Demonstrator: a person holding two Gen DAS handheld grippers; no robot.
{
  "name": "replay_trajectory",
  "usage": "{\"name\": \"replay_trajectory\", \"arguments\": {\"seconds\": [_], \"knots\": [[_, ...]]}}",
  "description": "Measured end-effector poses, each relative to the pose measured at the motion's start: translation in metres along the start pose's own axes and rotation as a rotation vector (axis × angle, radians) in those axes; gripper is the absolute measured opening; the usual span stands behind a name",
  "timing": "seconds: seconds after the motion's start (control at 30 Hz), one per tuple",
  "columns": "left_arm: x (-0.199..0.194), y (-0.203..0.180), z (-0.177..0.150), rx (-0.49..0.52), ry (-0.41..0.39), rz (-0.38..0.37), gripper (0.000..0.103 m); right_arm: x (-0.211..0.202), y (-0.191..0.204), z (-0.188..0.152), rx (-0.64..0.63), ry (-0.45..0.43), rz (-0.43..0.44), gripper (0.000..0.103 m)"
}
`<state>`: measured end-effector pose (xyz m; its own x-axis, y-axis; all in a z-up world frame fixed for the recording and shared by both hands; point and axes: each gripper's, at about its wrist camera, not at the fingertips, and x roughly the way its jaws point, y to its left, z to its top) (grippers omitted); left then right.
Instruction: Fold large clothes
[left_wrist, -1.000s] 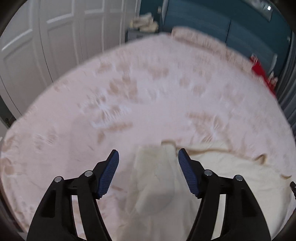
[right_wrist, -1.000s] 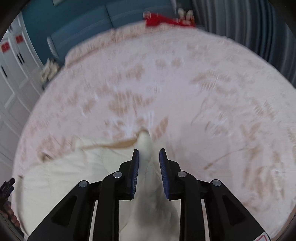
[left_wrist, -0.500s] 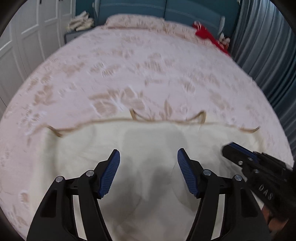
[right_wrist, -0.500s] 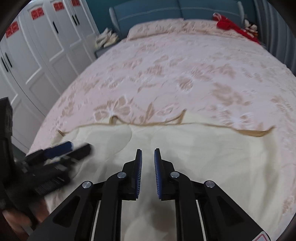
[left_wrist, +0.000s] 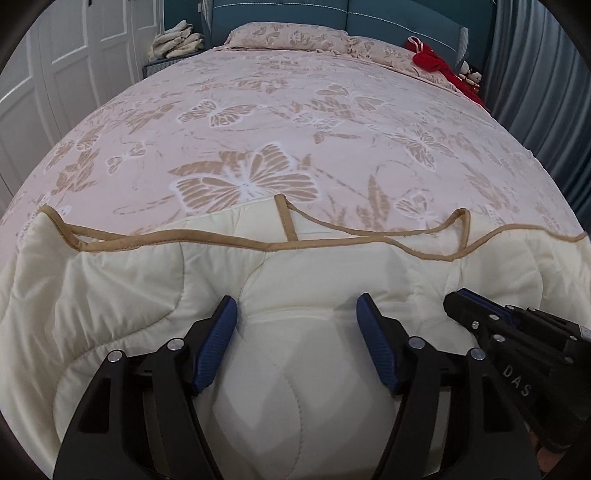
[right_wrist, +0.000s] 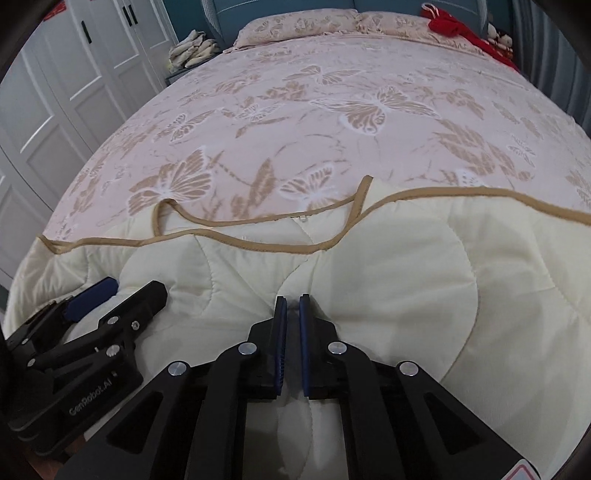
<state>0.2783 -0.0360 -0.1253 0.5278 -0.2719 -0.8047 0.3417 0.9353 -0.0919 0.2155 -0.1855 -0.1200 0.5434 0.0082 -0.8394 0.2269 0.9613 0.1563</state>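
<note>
A cream quilt (left_wrist: 129, 280) with tan binding (left_wrist: 221, 245) lies spread over the near end of a bed with a pink butterfly cover (left_wrist: 295, 110). My left gripper (left_wrist: 293, 314) points down into it. Its jaws stand wide and are opening, with a hump of quilt between the blue pads (left_wrist: 218, 339). In the right wrist view the quilt (right_wrist: 406, 266) fills the foreground. My right gripper (right_wrist: 292, 306) is shut, its tips resting on the quilt, and no fabric shows between its pads. Each gripper shows in the other's view: left gripper (right_wrist: 129, 291), right gripper (left_wrist: 456, 301).
Pillows (left_wrist: 288, 35) and a red garment (left_wrist: 432, 59) lie at the head of the bed. A pile of pale cloth (left_wrist: 177, 38) sits on a nightstand at the far left. White wardrobe doors (left_wrist: 55, 74) run along the left, grey curtains (left_wrist: 535, 74) along the right.
Both grippers swung towards the bed's near end and came down onto the quilt. The right jaws closed from a narrow gap. The fabric that hung between them now lies flat.
</note>
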Motion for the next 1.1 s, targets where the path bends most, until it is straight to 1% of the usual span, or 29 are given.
{"name": "replay_trajectory", "arguments": {"seconds": [0.07,0.23,0.5,0.97,1.1], "knots": [[0.002,-0.001,-0.001,0.003,-0.008,-0.002,0.070,0.002,0.002,-0.002,-0.007,-0.015,-0.010,0.003],[0.007,-0.007,-0.003,0.026,-0.026,0.027,0.074,0.006,0.001,-0.003,-0.008,-0.036,-0.014,0.003],[0.011,-0.012,-0.005,0.039,-0.046,0.063,0.075,0.010,0.004,-0.004,-0.017,-0.061,-0.031,0.003],[0.014,-0.016,-0.008,0.047,-0.066,0.108,0.075,0.013,0.003,-0.005,-0.010,-0.082,-0.033,0.001],[0.014,-0.018,-0.005,0.056,-0.051,0.123,0.075,0.013,0.002,-0.004,-0.005,-0.078,-0.028,0.001]]}}
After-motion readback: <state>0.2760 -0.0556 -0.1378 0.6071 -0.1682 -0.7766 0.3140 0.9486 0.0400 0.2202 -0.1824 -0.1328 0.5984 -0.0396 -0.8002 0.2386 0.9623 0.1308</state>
